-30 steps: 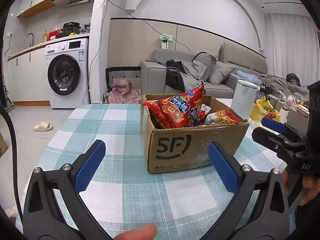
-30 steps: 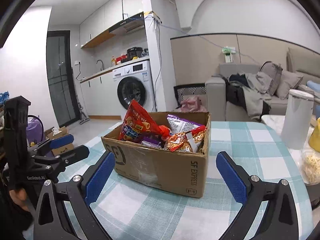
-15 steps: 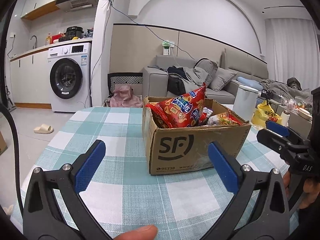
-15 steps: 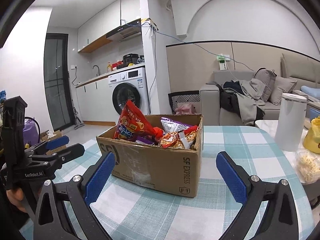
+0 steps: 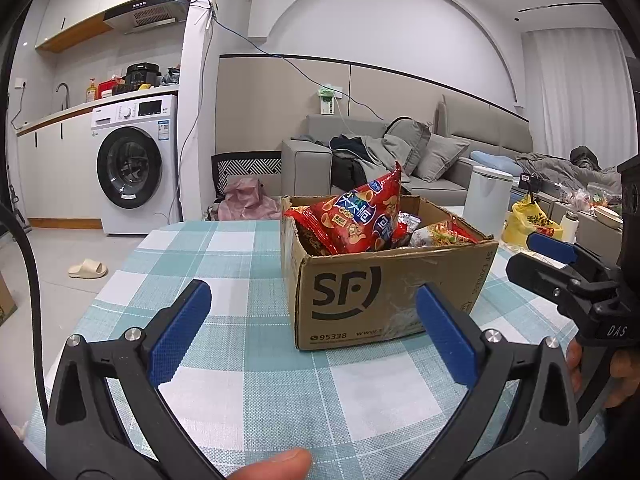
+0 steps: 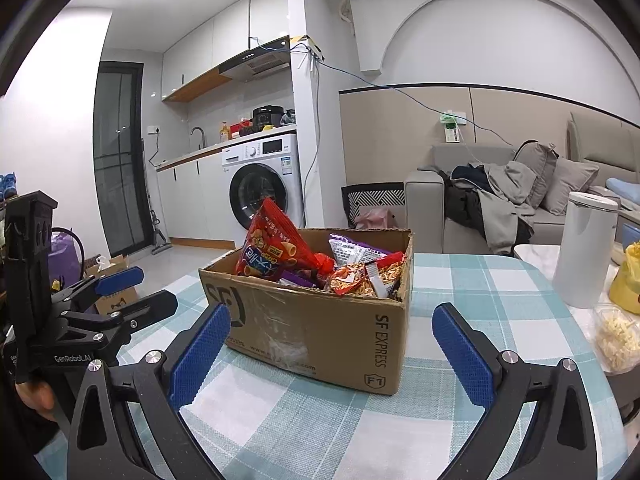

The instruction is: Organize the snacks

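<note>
The left tongs (image 5: 312,328) are held apart over the checked worktop (image 5: 224,248), nothing between the blue pads. Just ahead and slightly right of them, the cardboard box (image 5: 384,288) is seen, resting on the worktop. A red snack bag (image 5: 356,220) is propped upright inside; the packets behind it are half hidden and hard to make out. The right tongs (image 6: 332,344) are likewise spread wide, empty, with the box just beyond them. At far right, a white canister (image 6: 584,248) is partly cut off.
</note>
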Demonstrator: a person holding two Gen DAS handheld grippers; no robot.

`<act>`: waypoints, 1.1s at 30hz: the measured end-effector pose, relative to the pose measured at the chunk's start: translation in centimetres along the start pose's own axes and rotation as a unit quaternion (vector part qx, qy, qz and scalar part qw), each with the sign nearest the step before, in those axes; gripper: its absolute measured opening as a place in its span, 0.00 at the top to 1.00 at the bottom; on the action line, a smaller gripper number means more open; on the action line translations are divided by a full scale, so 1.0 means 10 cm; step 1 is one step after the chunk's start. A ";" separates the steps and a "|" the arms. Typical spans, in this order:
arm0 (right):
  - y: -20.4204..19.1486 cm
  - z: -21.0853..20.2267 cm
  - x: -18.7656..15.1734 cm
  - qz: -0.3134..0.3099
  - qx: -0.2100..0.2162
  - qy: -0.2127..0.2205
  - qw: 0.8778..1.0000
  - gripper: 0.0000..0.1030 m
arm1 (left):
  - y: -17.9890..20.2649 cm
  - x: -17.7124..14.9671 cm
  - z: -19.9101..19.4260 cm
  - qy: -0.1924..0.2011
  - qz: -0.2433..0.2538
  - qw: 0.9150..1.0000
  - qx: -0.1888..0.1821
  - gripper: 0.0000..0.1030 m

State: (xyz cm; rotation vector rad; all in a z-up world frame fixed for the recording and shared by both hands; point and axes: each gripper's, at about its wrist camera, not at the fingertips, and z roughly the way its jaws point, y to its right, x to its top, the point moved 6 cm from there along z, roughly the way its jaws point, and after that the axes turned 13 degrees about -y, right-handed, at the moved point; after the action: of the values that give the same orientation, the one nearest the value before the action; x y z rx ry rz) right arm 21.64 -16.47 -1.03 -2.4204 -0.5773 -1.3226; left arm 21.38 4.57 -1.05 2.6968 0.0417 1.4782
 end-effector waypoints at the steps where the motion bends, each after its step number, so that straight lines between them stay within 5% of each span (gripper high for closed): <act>1: 0.00 0.00 0.00 -0.001 -0.001 0.000 1.000 0.00 | 0.00 0.00 0.00 0.001 0.000 1.000 -0.003 0.01; 33: 0.00 0.03 0.00 0.000 0.005 -0.001 1.000 0.00 | -0.07 -0.01 0.03 -0.005 -0.015 1.000 -0.002 0.01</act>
State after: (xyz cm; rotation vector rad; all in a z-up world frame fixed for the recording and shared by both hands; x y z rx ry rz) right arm 21.88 -16.36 -1.24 -2.4146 -0.5829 -1.3145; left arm 21.59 5.22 -1.38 2.6879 0.0771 1.4559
